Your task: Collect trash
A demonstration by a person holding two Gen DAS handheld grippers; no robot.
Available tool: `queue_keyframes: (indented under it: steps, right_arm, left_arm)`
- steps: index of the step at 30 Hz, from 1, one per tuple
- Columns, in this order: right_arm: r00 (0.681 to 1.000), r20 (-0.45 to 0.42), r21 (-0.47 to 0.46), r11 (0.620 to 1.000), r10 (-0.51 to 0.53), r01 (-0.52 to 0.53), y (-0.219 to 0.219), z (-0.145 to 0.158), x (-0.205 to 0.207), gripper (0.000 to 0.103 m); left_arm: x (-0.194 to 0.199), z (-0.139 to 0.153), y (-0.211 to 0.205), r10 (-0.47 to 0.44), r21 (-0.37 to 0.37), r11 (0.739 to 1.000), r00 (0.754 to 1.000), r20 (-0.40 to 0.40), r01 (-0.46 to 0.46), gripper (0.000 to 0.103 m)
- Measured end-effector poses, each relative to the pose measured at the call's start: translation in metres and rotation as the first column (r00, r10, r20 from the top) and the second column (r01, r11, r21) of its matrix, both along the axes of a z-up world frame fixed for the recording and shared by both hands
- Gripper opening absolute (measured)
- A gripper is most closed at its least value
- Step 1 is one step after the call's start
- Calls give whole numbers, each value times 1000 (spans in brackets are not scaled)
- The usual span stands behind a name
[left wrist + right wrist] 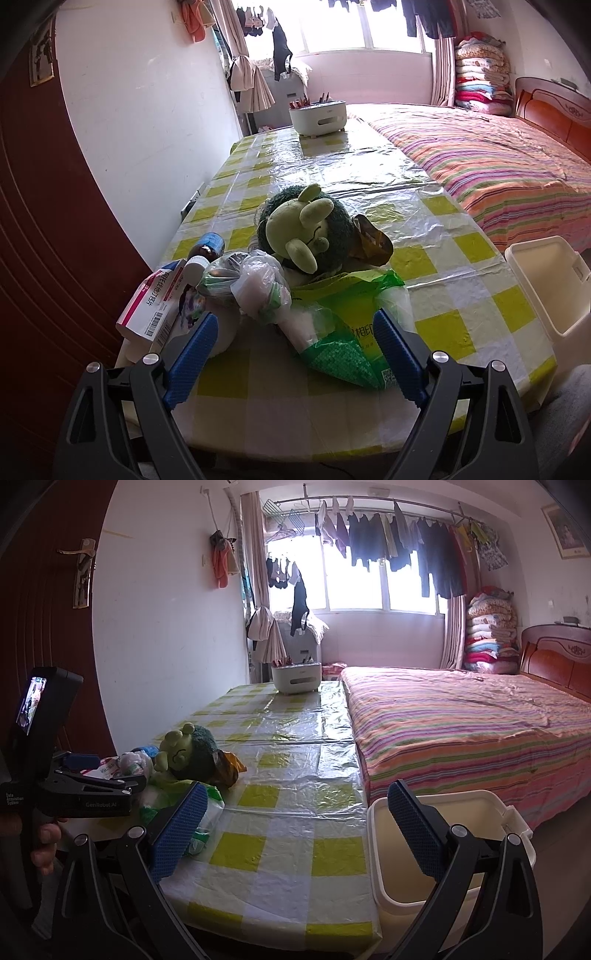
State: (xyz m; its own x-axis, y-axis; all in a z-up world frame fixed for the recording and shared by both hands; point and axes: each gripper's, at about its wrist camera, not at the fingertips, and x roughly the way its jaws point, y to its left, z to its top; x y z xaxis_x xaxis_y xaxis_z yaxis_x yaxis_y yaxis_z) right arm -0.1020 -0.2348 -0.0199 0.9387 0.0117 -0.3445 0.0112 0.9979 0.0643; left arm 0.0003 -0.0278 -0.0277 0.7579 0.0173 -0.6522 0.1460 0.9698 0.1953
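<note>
In the left wrist view, the left gripper (295,354) has its jaws wide apart and holds nothing. It is above the table (332,177), which has a yellow checked cloth under clear plastic. Between the fingers lies the green plastic bag (343,317), beside a crumpled clear bag (255,280), a medicine box (155,306) and a plush toy (306,229).

In the right wrist view, the right gripper (295,834) is also spread open and empty. The white bin (461,812) stands at the table's right edge, near the striped bed (461,716)
</note>
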Motion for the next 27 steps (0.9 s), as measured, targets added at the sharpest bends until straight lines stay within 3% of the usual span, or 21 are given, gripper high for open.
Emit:
queue_keyframes:
  steps: [27]
  right_arm:
    - [1000,-16,29,1000,-3,3,-5,-4,1,97]
  left_arm:
    - [0,-3,0,-3,11,1000,1000,-5,3,84]
